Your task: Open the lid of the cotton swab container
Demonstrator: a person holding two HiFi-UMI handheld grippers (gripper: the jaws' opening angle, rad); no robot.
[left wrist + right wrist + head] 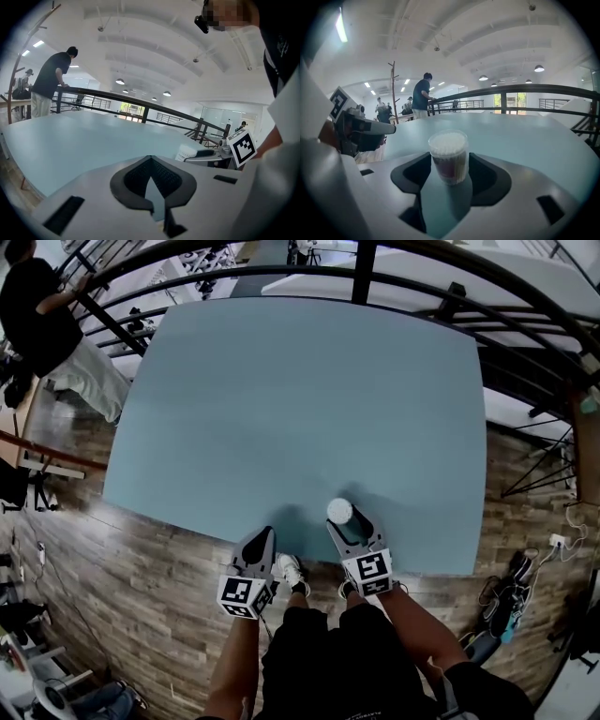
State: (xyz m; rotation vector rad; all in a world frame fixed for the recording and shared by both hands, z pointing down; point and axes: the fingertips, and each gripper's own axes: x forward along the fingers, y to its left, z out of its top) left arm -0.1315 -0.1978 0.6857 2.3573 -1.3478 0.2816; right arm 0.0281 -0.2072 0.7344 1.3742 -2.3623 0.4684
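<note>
Right gripper (347, 526) is wide open. The container (448, 152) stands upright between its jaws, untouched, near the table (281, 409) edge. Left gripper (150, 159) is clenched and empty. If I close off-centre, it'll probably tip or skid off.

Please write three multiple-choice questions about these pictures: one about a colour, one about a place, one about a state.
1. The large flat tabletop is: A light blue; B red; C black.
2. The clear round plastic cotton swab container stands: A inside a drawer; B between the right gripper's jaws; C on a shelf.
3. The left gripper's jaws are: A wide apart; B closed on the container; C closed, empty.
Answers: 1 A, as the head view shows; 2 B, one jaw stands on each side; 3 C, the tips meet with nothing between.
</note>
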